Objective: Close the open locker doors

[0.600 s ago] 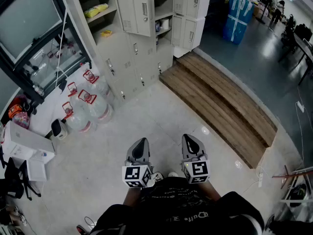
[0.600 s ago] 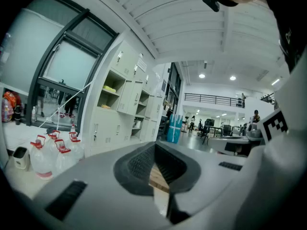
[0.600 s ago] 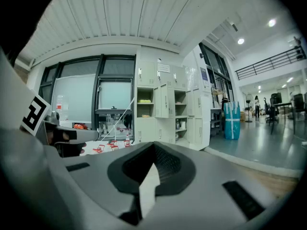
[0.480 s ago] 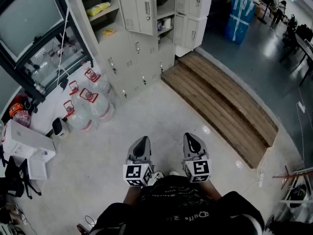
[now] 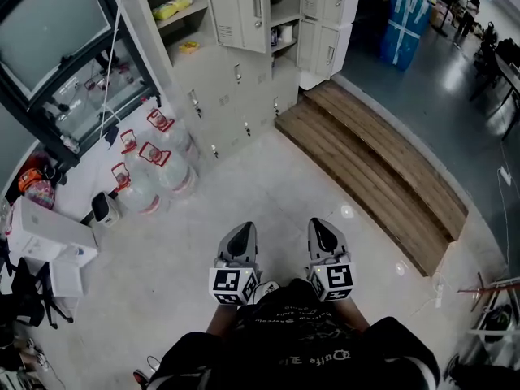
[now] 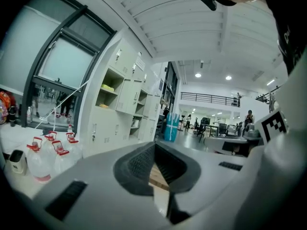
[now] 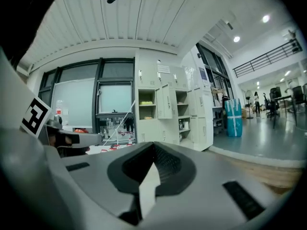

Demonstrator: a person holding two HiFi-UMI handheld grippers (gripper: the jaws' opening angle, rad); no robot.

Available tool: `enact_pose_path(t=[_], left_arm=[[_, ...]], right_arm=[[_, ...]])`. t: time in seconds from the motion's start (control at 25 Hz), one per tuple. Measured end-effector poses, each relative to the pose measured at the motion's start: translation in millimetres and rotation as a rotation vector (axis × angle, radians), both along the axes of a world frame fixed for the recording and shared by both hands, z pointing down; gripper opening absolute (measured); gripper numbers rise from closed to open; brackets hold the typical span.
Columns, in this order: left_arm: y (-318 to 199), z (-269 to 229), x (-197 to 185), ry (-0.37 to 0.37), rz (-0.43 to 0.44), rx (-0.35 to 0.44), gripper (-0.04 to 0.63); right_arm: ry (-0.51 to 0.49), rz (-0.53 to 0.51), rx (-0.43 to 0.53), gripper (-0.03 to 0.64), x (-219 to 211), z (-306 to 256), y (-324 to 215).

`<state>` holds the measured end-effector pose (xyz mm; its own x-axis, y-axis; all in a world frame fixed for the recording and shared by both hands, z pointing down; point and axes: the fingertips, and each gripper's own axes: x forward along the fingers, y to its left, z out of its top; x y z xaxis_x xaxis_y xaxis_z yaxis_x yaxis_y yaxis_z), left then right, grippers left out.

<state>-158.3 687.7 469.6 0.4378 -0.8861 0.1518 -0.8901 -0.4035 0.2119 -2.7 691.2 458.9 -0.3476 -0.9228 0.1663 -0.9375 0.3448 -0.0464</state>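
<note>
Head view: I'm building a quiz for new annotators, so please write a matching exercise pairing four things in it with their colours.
Things:
1 water jugs
2 wooden steps
3 wrapped bundle
4 shelf packet

Colours:
a blue
b yellow
c brown
d clear with red caps

Pairs: 1-d, 2-c, 3-a, 4-b

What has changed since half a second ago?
The lockers, water jugs and wooden step slid slightly right in the head view; the camera shifted. Nothing was taken or let go. The left gripper and right gripper stay shut and empty.
</note>
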Motion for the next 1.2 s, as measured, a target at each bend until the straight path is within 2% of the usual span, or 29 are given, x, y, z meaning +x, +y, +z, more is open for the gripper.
enact_pose_path(t=[0.24, 0.44, 0.6, 0.92, 1.2], left_arm=[[-13, 7, -7, 0.031, 0.004, 0.005, 0.008], [-34, 23, -5, 0.020, -0.027, -0.010, 0.008], [-68, 25, 3, 0.013, -0.043, -0.014, 0.008], [-170, 8, 24, 0.005, -0.096, -0.019, 0.008], [-236, 8, 50, -0.003, -0.128, -0.017, 0.008]], right_arm=[[-0.034, -0.018, -0.019, 0.005, -9, 10, -13], [0.005, -0.039, -0.018, 0.006, -4, 23, -43], [0.000, -0.058, -0.022, 0.006, 4, 25, -92], [-0.010, -0.113, -0.012, 0.006, 29, 11, -205], [-0.025, -0.155, -0.008, 0.006, 53, 3, -278]])
